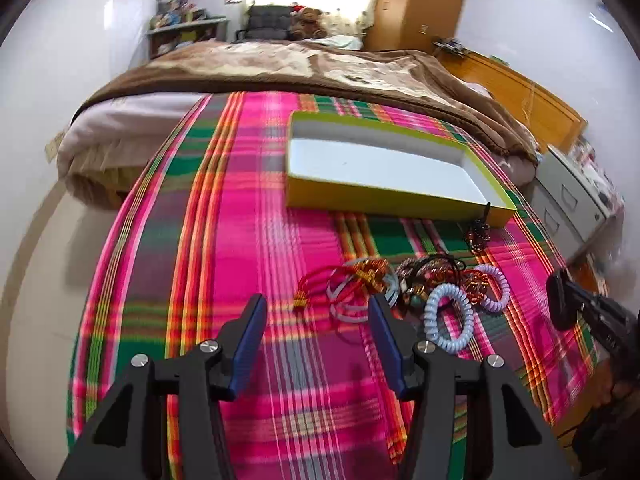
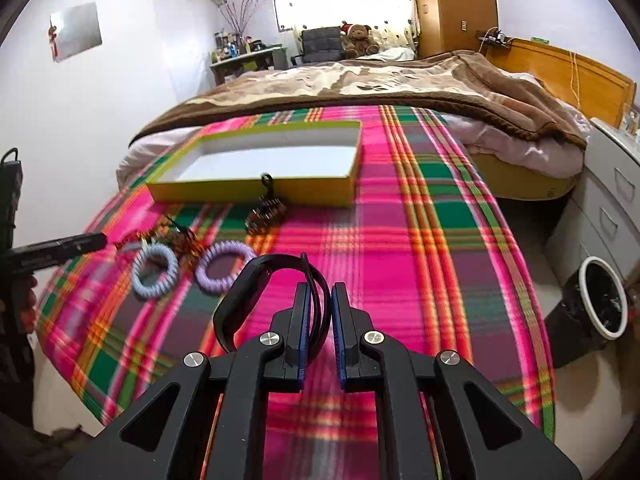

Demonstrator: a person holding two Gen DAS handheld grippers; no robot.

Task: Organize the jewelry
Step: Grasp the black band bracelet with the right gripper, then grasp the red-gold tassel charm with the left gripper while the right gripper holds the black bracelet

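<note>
A bedroom: a plaid cloth (image 1: pixel 256 208) covers the bed's foot end, carrying an empty box (image 1: pixel 384 160) and jewelry pile (image 1: pixel 404 284). Left gripper (image 1: pixel 316 312) jaws spread; right gripper (image 2: pixel 319 300) pinching a black band (image 2: pixel 256 280)

No text, label, brand, number or sign can be read in either view: the green-rimmed box (image 2: pixel 256 190) on the bed carries no visible print, and the small items on the far shelf (image 2: pixel 248 54) are too blurred to make out.
</note>
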